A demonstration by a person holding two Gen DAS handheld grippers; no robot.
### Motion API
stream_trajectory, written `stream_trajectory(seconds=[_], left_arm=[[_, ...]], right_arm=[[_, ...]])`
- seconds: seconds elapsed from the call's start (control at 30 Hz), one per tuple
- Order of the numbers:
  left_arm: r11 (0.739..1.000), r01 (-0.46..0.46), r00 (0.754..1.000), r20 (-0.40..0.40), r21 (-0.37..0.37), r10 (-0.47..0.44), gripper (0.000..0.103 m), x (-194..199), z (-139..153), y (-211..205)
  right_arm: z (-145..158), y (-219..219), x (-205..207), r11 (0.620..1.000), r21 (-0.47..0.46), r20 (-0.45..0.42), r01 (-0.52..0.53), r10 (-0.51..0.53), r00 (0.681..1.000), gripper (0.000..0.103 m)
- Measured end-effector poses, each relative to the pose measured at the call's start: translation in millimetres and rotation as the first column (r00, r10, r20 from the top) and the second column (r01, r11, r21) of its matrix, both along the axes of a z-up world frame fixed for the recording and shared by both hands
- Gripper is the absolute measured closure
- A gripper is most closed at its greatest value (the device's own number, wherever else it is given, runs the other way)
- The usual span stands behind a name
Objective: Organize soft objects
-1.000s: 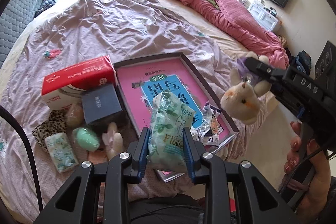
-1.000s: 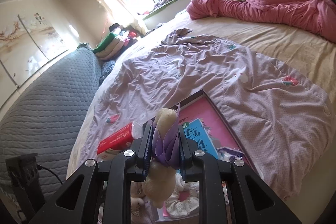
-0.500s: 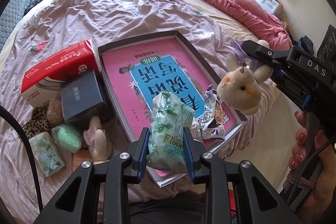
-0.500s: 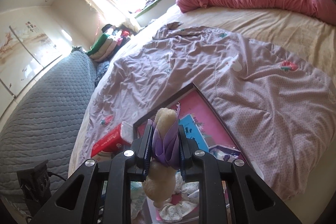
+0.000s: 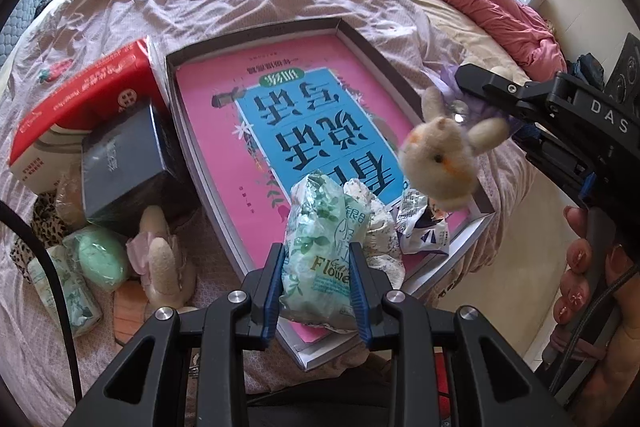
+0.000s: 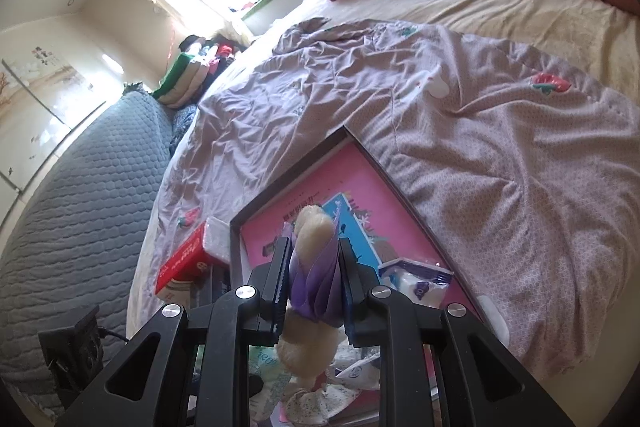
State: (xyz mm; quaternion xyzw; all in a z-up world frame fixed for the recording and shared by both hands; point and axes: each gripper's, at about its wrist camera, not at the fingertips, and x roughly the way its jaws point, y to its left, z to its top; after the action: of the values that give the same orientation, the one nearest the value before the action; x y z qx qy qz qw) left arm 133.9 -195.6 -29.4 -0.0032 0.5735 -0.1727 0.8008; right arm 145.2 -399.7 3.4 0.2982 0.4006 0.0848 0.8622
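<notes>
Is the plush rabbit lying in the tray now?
No. The right gripper holds the rabbit by its purple dress, in the air above the tray.

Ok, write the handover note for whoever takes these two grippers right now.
Left gripper: shut on the green tissue pack, held over the near end of the pink-lined tray.
Right gripper: shut on the plush bunny by its purple dress, hanging above the tray's right edge.
Already in the tray: a floral scrunchie and a white wipes packet.
Left to sort, on the bed left of the tray: second plush bunny, green sponge, another tissue pack, beside the red tissue box and the dark box.
</notes>
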Motion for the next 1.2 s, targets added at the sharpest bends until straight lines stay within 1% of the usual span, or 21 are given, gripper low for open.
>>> stream_trajectory(seconds=[0.23,0.4,0.57,0.87,1.0,1.13,1.2], left_arm=[[1.0,-0.001,1.0,-0.024,-0.01,0.0,0.072,3.8,-9.7,0.2],[1.0,0.021,1.0,-0.018,-0.008,-0.021,0.072,4.1,-11.8,-5.4],[0.999,0.029,0.999,-0.023,-0.014,-0.03,0.072,5.0,-15.2,-8.9],[0.999,0.026,0.999,-0.038,-0.028,-0.028,0.072,8.0,-19.1,-10.7],[0.999,0.028,0.999,-0.045,-0.03,-0.03,0.072,8.4,-20.4,-11.5],[0.999,0.019,0.998,-0.06,-0.044,-0.021,0.071,9.4,-22.5,-9.5],[0.999,0.021,0.998,-0.061,-0.046,-0.024,0.071,9.6,-22.3,-9.2]], right_arm=[[-22.5,3.8,9.0,1.0,-0.007,-0.048,-0.001,0.001,0.999,0.08],[-38.1,3.9,8.7,1.0,-0.013,-0.095,0.002,-0.003,0.995,0.08],[-41.2,1.4,6.6,0.999,-0.033,-0.105,0.001,-0.005,0.994,0.08],[-43.8,-1.6,0.6,0.992,-0.127,-0.118,-0.015,0.0,0.993,0.078],[-46.7,-4.1,-0.4,0.991,-0.135,-0.129,-0.016,-0.002,0.992,0.075],[-49.5,-9.8,-2.4,0.993,-0.119,-0.143,0.001,-0.019,0.989,0.072],[-49.3,-11.2,-3.1,0.993,-0.121,-0.147,0.004,-0.022,0.989,0.069]])
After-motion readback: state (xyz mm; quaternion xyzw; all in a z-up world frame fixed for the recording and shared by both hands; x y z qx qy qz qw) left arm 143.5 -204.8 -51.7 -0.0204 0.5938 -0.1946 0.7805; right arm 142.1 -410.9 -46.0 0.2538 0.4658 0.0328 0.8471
